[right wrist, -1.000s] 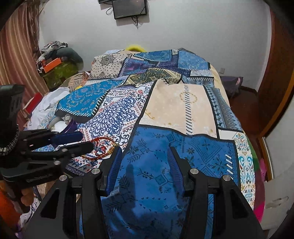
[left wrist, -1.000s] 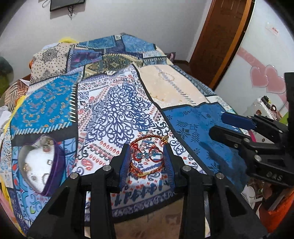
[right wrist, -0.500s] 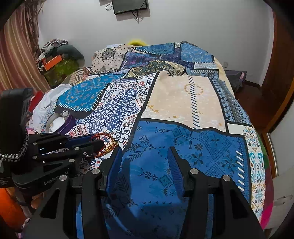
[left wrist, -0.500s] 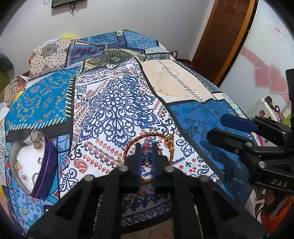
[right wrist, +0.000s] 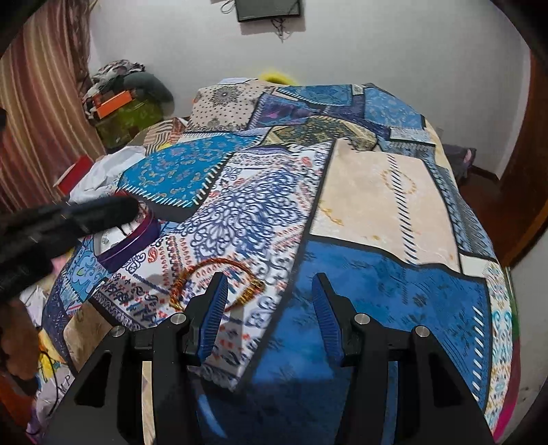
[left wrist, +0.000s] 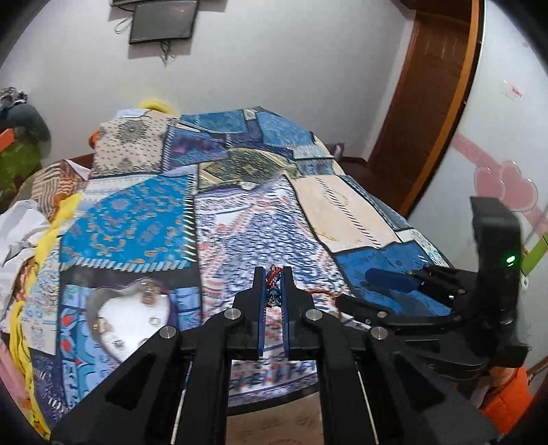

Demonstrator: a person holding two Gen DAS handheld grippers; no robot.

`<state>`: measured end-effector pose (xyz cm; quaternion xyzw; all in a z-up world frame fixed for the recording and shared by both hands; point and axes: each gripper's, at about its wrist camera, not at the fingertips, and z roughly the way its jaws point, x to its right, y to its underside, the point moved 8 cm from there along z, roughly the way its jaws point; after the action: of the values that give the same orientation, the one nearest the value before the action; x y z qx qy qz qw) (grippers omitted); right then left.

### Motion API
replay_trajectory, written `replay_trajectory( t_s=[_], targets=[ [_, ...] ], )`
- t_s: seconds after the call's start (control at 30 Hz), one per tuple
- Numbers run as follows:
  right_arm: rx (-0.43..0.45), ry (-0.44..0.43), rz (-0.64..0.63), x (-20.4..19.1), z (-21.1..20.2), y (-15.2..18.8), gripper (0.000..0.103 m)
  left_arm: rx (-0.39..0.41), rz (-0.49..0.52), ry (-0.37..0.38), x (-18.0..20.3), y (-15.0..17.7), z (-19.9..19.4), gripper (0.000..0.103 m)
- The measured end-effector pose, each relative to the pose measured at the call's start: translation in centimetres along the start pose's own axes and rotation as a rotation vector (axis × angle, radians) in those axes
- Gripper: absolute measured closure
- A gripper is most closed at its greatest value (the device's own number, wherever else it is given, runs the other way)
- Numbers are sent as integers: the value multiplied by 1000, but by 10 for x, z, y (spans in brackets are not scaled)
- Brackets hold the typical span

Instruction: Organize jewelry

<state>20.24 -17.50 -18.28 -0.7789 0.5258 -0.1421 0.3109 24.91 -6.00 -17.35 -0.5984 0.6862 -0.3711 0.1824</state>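
The left tongs [left wrist: 274, 291] are closed on a small bracelet of red and blue beads [left wrist: 273, 285], which sits pinched between the two blue ribbed pads and appears lifted off the bed, with its red part showing just above the tips. The right tongs [right wrist: 270, 308] are open and hold nothing; they hover over the near edge of the patchwork bedspread of blue, white and cream cloth [right wrist: 376, 274]. Just in front of their left finger lies a thin bangle of twisted red and gold cord [right wrist: 215, 277], an open hoop with small gold ends, flat on the white patterned patch. Further to the left stands the heart-shaped jewelry box with purple wall and white padded lining [left wrist: 130, 308]; several small metal pieces, perhaps rings or earrings, already rest on the lining, but they are too small to name. I judge that the task is partly done: some pieces are in the box, the beaded bracelet is picked up but not yet placed, and the cord bangle is left on the bed. The bedspread looks soft and a little wrinkled, so the thin bangle may be hard to pinch from it. At the far end, a dark flat screen [left wrist: 161, 20] hangs on the white wall, and a brown wooden door [left wrist: 431, 102] stands at the right.
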Motion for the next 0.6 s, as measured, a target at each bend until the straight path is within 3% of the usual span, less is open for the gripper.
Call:
replay_trajectory(
  t_s=[0.13, 0.23, 0.3, 0.37, 0.4, 0.6],
  targets=[
    [-64, -14, -24, -8, 22, 6, 56, -12, -38, 5, -13, 7, 0, 97],
    [-66, -13, -27, -10, 28, 10, 58, -26, -55, 7, -17, 13, 1, 97],
    [-64, -14, -14, -8, 26, 10, 68, -29, -58, 12, -16, 15, 1, 97],
    [-63, -16, -5, -5, 26, 10, 87, -24, -53, 11, -14, 16, -1, 97],
    [-62, -20, 2, -4, 26, 10, 91, -21, -51, 12, -13, 16, -2, 97],
    [-56, -40, 11, -8, 23, 3, 93, 4, -52, 18, -12, 15, -15, 97]
  ],
)
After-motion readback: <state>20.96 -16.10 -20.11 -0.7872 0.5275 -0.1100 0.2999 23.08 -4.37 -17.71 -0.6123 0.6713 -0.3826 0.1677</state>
